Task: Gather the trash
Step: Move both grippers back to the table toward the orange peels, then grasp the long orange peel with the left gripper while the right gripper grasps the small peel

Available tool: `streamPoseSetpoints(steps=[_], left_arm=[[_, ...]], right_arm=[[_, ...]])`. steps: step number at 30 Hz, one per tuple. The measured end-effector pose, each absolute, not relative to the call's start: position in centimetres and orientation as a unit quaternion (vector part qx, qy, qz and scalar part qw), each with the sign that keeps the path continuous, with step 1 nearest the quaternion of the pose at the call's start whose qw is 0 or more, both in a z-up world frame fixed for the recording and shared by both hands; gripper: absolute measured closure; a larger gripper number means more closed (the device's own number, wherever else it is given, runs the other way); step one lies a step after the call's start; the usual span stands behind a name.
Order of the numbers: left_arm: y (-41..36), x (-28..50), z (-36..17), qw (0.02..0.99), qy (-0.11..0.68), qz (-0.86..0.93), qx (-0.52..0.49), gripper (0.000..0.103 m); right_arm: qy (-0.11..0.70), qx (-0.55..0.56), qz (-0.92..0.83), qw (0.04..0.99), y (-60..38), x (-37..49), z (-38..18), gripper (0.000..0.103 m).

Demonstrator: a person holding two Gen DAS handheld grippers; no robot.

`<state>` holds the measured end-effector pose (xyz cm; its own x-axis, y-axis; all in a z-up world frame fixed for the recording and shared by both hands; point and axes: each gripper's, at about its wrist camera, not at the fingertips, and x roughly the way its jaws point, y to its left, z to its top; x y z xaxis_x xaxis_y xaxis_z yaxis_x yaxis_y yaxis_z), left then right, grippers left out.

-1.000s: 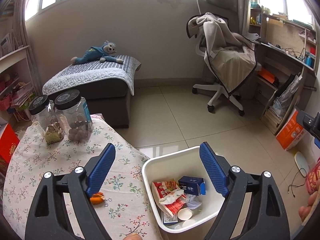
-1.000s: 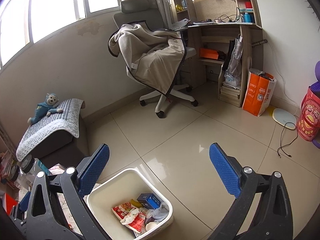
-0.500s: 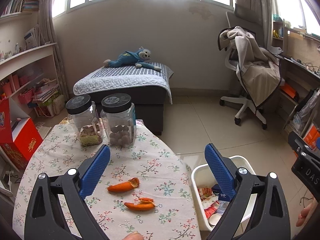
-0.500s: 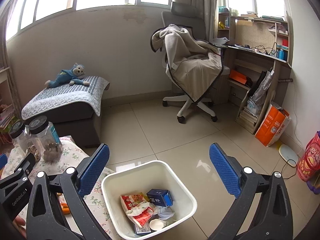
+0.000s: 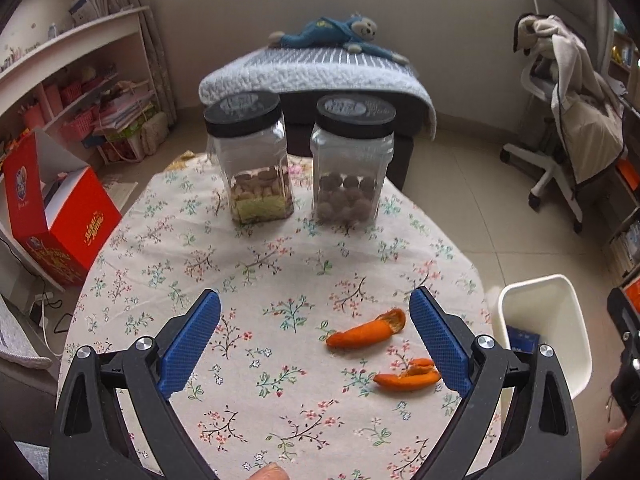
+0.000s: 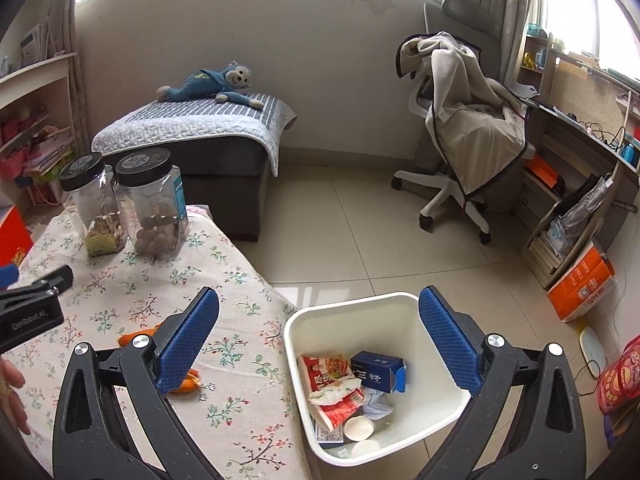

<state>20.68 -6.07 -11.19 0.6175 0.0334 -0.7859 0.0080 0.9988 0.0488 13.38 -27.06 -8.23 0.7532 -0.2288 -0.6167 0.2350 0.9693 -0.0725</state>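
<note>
Two orange peels lie on the floral tablecloth (image 5: pixel 260 248): one curled peel (image 5: pixel 366 330) and one smaller peel (image 5: pixel 408 376) close to my left gripper's right finger. My left gripper (image 5: pixel 314 298) hovers over the table, open and empty, with both peels between its fingers, toward the right one. My right gripper (image 6: pixel 319 294) is open and empty above the table's edge and the white bin (image 6: pixel 348 306). The bin holds a red wrapper (image 6: pixel 332 384), a blue box (image 6: pixel 378 368) and paper scraps. In the right wrist view one peel (image 6: pixel 134 338) peeks out beside the left finger.
Two black-lidded clear jars (image 5: pixel 250 156) (image 5: pixel 352 160) stand at the table's far side. The bin (image 5: pixel 536 284) sits on the floor right of the table. A red box (image 5: pixel 60 216) stands left, a padded bench behind, and a draped office chair (image 6: pixel 460 132) right.
My left gripper swung left from over the bin to over the table, and both peels now sit between its fingers. My right gripper rolled and shifted left, keeping the bin in view.
</note>
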Motion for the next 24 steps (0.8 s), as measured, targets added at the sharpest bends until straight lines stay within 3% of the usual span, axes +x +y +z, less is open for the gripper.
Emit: streamPoseSetpoints(steps=[5,11,13,16,21,24], left_arm=[[-7.8,24.0,-17.4,0.836,0.539,-0.071,0.074,0.01],[-11.7,24.3,-22.6,0.794,0.562,-0.12,0.196,0.011],[-12.0,24.4,-23.5,0.788,0.567,-0.121,0.208,0.017],[-11.3,24.7,-24.4,0.779,0.582,-0.131,0.192,0.034],[-9.0,24.3,-23.8,0.783,0.585,-0.155,0.146,0.087],[-6.9,23.6,-22.1,0.796,0.575,-0.147,0.117,0.089]], right_arm=[[0.34,0.013,-0.118,0.933,-27.6,13.8,-8.2,0.007],[0.381,-0.013,-0.089,0.92,-28.4,15.1,-9.4,0.007],[0.401,-0.027,-0.063,0.914,-28.2,15.6,-10.2,0.007],[0.431,-0.068,-0.018,0.899,-26.7,16.4,-11.8,0.007],[0.475,-0.125,0.067,0.869,-22.9,17.1,-14.8,0.007],[0.502,-0.151,0.116,0.844,-20.3,17.4,-17.0,0.007]])
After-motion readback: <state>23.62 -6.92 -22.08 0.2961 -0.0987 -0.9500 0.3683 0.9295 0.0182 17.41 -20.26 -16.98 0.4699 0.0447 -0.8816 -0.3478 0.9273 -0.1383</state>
